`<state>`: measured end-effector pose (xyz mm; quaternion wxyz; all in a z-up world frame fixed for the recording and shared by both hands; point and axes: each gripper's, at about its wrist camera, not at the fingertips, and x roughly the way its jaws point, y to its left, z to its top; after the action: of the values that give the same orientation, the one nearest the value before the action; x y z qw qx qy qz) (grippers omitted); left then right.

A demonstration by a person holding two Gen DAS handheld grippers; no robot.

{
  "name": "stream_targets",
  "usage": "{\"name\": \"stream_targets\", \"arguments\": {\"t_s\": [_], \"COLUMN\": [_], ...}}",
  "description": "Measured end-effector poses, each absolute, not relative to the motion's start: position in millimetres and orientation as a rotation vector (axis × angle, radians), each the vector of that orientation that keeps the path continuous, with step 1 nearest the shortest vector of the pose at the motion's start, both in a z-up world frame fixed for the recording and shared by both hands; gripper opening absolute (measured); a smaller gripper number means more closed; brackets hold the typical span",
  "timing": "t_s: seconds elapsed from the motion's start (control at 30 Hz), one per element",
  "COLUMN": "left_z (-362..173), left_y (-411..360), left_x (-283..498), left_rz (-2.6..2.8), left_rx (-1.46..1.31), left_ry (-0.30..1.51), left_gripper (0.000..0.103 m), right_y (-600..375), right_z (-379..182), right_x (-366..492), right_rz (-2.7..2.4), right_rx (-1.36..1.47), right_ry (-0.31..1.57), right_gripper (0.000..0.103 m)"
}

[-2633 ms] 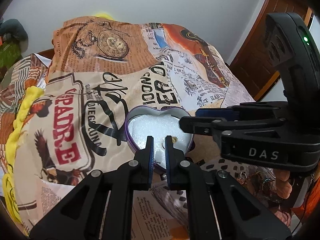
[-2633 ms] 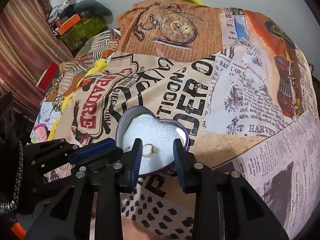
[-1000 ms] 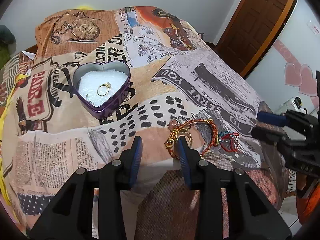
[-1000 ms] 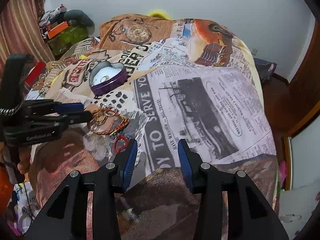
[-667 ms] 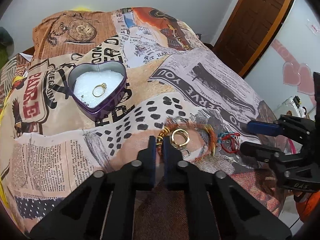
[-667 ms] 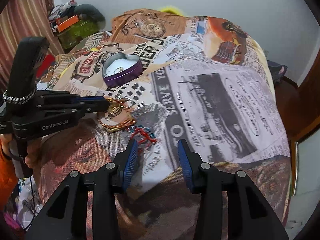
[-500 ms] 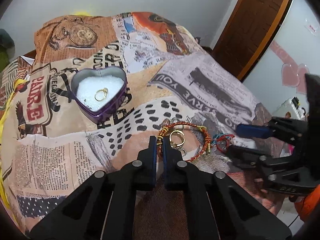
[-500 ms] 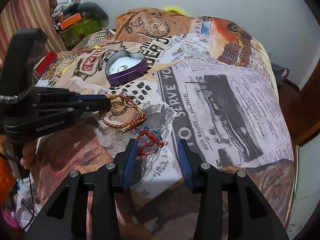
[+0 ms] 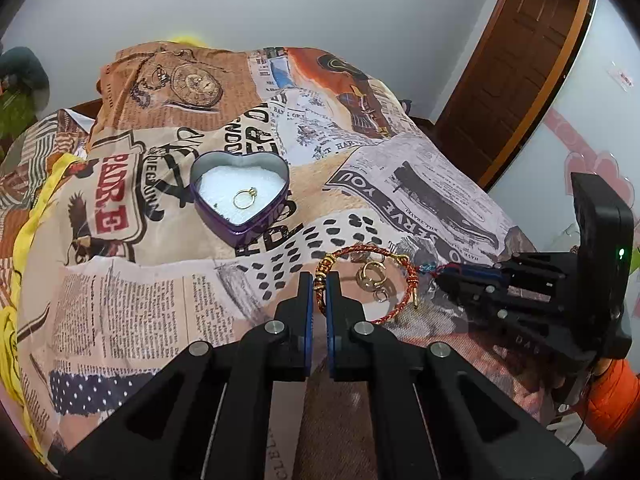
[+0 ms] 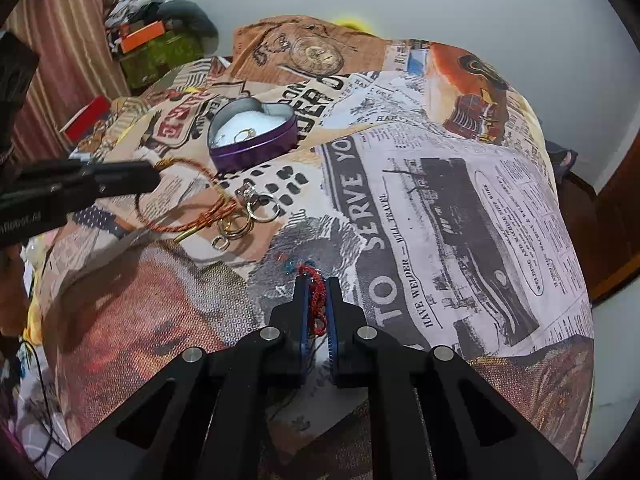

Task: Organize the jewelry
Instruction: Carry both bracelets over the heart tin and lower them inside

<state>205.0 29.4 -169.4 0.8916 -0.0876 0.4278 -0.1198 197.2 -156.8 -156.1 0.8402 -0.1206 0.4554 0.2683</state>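
A purple heart-shaped tin with white padding sits on the printed bedspread and holds a gold ring. My left gripper is shut on the beaded part of a red-and-gold cord bracelet. Gold hoop earrings lie inside the bracelet's loop, with a silver ring beside them. My right gripper is shut on a red string bracelet with blue beads.
The bedspread covers a bed that drops off near both grippers. A wooden door stands at the right. Clutter and a striped curtain lie at the left of the bed.
Both grippers left the tin and came to the jewelry pile. The left gripper shut on the red-and-gold bracelet; the right gripper, open half a second ago, has now shut on the red string bracelet.
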Motion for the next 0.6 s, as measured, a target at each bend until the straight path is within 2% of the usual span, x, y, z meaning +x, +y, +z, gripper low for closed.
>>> {"name": "stream_targets", "arguments": {"t_s": [0.6], "left_z": [-132], "left_y": [54], "left_x": [193], "left_rz": [-0.191], "left_rx": [-0.196], "left_ry": [0.781], "left_gripper": [0.004], "right_y": [-151], "right_z": [-88], "right_x": [198], "right_rz": [0.56], "right_rx": [-0.214], "right_ry": [0.815], "right_gripper": [0.007]}}
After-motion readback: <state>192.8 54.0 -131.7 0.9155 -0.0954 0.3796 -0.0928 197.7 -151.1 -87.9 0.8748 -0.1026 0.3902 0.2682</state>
